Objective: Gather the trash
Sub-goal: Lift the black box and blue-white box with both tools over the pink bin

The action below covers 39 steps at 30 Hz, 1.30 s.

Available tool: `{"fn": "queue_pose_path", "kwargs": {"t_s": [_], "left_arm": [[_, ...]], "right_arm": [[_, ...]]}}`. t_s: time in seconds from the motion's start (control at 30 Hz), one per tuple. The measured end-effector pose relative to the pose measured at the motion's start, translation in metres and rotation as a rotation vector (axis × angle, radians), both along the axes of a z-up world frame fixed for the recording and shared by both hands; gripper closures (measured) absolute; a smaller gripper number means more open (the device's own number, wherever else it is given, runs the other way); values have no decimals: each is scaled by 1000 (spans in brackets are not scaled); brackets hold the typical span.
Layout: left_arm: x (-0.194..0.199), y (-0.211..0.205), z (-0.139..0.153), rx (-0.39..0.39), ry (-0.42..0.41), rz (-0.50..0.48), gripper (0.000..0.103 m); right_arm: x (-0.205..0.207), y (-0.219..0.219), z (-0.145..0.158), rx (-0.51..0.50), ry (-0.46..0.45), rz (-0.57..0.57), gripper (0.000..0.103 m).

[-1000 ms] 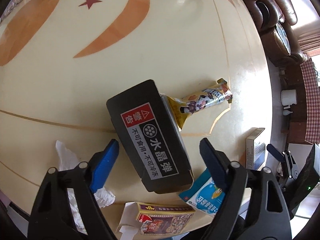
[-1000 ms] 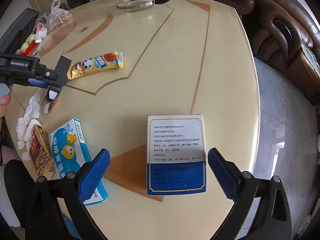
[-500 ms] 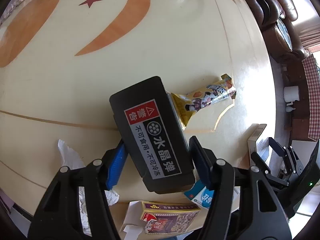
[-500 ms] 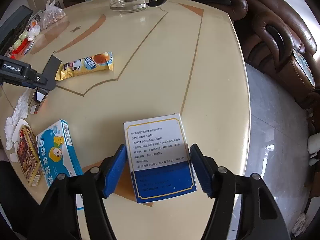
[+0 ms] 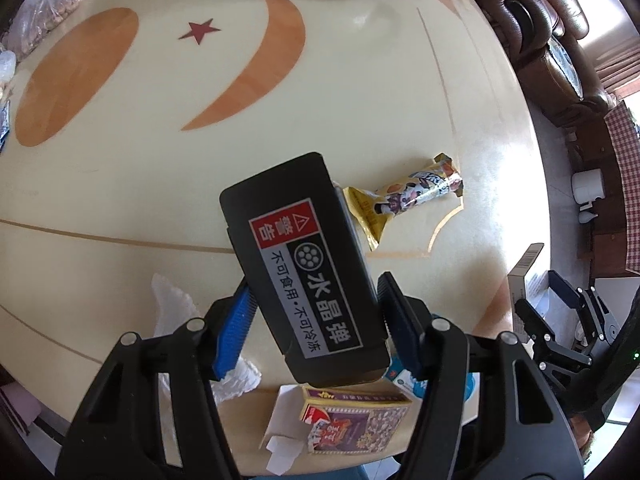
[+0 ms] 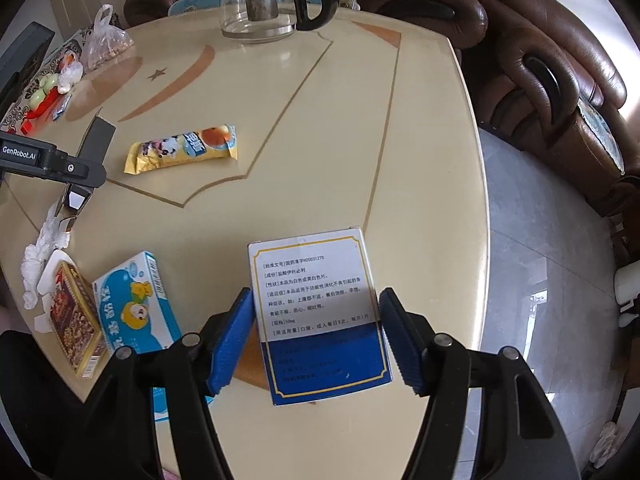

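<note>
The left hand-held gripper (image 5: 316,320) is seen clamped on a black box (image 5: 304,264) with a red and white warning label; both blue pads are pressed against its long sides, and the box is held tilted above the bench (image 5: 280,120). The right hand-held gripper (image 6: 316,340) is closed on a white and blue medicine box (image 6: 320,316), its pads set against the two side faces. Whether that box is lifted off the bench or resting on it cannot be told.

On the bench, a yellow snack wrapper (image 6: 184,152) is laid flat near the middle. A light blue carton with a cartoon figure (image 6: 136,304) is placed just beside a brown printed carton (image 6: 76,320), near the bench edge, with crumpled white tissue (image 6: 40,256) beside them. The cartons are shut, so what is in them cannot be seen.

At the far side a glass teapot (image 6: 260,4) with a black handle is set; a metal strainer is visible inside it. A knotted plastic bag (image 6: 106,40) holding small brownish pieces is placed at the far left.
</note>
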<state>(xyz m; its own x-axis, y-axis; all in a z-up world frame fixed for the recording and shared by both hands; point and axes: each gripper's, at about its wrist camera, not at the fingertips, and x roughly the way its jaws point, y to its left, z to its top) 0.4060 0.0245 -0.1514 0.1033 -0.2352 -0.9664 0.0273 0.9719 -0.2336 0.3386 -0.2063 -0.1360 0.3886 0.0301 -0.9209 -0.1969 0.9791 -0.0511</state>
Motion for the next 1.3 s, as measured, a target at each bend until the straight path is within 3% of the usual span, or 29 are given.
{"fn": "queue_pose_path", "kwargs": {"t_s": [0.3,0.63,1.03,1.3], "left_arm": [[-26,1,40,57,-116,-30,42],[-92,-6,110,143,-302,-97,42],[-184,-6,149,161,-419,-190,42],[-239,-2,160,190,-491,-212,42]], "right_arm": [[-23,12,44,8,-66,13,41],[-79,44,119,2,-201,59,41],[-165,80,179,3,-317,117,41],[-220,95,196,8,-359,147,41]]}}
